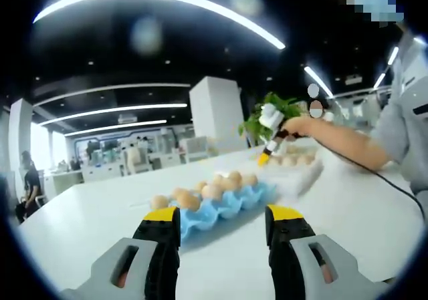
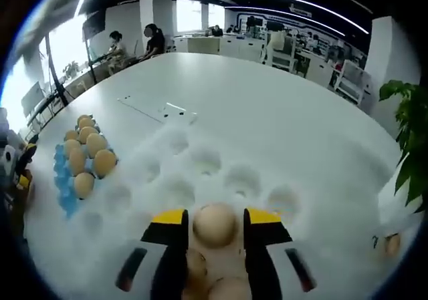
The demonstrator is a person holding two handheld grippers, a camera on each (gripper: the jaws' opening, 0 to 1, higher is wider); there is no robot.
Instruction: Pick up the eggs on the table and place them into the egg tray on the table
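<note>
Nearest the lens in the right gripper view, the right gripper (image 2: 215, 225) has its yellow-tipped jaws closed around a tan egg (image 2: 215, 224), pinched at its widest part and poised over the near rows of the white egg tray (image 2: 200, 173). Two more eggs sit in tray cups just below the jaws, partly cut off by the lower edge. Left of the white tray lies a blue carton (image 2: 65, 180) carrying a cluster of eggs, and beyond the tray's far edge a flat white card-like object (image 2: 160, 110) rests on the table (image 2: 267, 99). In the left gripper view, the left gripper (image 1: 223, 224) is spread wide and grasps nothing, aimed at the blue carton just ahead, with the white tray beyond it. An egg is light, rigid, smooth and brittle, so it probably wants a gentle squeeze across its middle and a soft lowering into a cup. The white cups blur into a glare, making it hard to judge which are filled; an egg-like shape at the tray's right edge is too small to confirm.
</note>
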